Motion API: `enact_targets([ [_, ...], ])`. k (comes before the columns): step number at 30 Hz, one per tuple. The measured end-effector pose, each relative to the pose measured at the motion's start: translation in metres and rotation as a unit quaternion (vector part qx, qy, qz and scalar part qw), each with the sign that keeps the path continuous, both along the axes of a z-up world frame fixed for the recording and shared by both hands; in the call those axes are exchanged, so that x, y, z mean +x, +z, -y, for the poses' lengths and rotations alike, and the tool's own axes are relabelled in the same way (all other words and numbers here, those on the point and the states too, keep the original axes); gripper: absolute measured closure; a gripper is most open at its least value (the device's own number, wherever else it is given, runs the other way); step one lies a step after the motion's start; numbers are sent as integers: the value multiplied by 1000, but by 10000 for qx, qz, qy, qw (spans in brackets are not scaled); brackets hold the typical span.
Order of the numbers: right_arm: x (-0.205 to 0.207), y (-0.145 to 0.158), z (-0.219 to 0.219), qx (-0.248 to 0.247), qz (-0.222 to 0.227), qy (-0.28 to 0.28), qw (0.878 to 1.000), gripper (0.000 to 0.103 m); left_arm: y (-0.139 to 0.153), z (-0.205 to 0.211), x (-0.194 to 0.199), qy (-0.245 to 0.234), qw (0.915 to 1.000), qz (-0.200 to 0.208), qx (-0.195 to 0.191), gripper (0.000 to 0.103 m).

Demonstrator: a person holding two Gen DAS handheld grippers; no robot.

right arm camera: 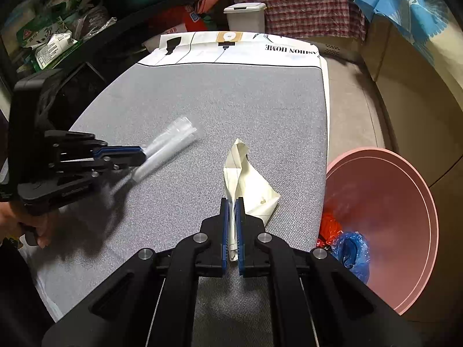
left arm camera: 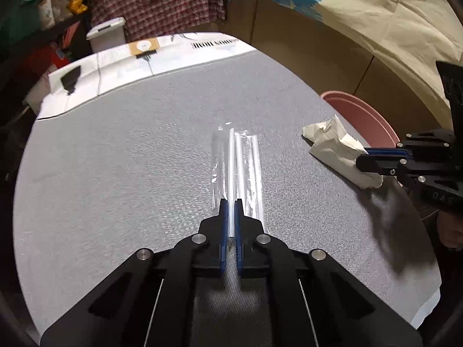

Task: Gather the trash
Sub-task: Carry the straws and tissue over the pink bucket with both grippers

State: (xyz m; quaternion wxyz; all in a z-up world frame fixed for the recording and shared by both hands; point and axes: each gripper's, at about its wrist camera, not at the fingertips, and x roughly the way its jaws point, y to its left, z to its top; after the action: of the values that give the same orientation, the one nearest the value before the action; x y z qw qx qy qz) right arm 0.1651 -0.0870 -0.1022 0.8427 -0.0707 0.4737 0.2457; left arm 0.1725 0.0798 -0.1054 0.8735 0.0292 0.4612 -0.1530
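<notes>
A clear plastic wrapper (left arm camera: 237, 162) stretches away from my left gripper (left arm camera: 230, 205), whose blue pads are shut on its near end; it stands just above the grey table cover (left arm camera: 130, 173). From the right wrist view the same wrapper (right arm camera: 167, 147) sticks out of the left gripper (right arm camera: 141, 153) at the left. A crumpled piece of white lined paper (right arm camera: 249, 185) is pinched at its near end by my right gripper (right arm camera: 231, 205). That paper (left arm camera: 338, 156) and the right gripper (left arm camera: 361, 159) show at the right of the left wrist view.
A pink bin (right arm camera: 399, 225) stands on the floor off the table's right edge, with blue and orange trash (right arm camera: 347, 245) inside. A white small bin (right arm camera: 246, 17), checked cloth (right arm camera: 306, 0) and cluttered shelves (right arm camera: 58, 37) lie beyond the far edge. A hand (right arm camera: 31, 225) holds the left gripper.
</notes>
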Motion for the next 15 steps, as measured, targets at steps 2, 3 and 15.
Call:
enact_targets([
  [2,-1,2,1,17,41,-17,10000,98,6,-4,-2,83,9999,88,-47,98],
  [3,-2,3,1,30,60,-29,10000,98,10,-5,-3,121,9998,142,-55,98],
  [15,-13,23,9,190,387,-140,9990,98,34,-4,-16,390,9980,493,-82,98],
])
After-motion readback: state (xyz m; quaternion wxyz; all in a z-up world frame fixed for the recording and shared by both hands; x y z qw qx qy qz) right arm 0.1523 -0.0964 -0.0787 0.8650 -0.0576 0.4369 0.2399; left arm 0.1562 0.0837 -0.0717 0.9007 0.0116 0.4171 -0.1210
